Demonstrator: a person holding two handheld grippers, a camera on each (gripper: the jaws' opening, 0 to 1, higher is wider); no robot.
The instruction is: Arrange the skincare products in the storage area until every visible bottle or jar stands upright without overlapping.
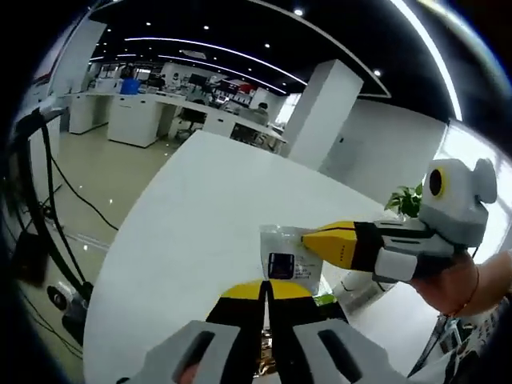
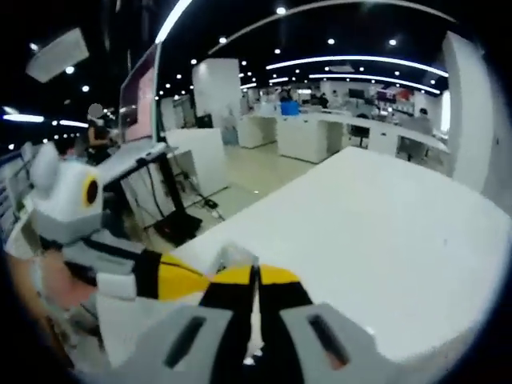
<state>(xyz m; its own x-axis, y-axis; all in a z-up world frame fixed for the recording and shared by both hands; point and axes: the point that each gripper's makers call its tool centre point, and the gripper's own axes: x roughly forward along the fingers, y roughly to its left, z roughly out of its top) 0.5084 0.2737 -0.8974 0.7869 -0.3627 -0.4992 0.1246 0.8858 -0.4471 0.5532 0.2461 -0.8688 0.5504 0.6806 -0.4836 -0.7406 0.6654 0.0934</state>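
Left gripper view: my left gripper (image 1: pixel 266 290) and right gripper (image 1: pixel 308 237) are both pinching a sachet (image 1: pixel 284 258) (clear plastic) above the white table (image 1: pixel 200 216).

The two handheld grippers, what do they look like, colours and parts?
Both match: the left gripper and right gripper have black jaws capped in yellow on light grey bodies. A thin red band circles the wrist of the hand holding the right one.

A small clear sachet (image 1: pixel 284 256) with a dark label is held up above the white table (image 1: pixel 192 232), both grippers' yellow tips pinching it.
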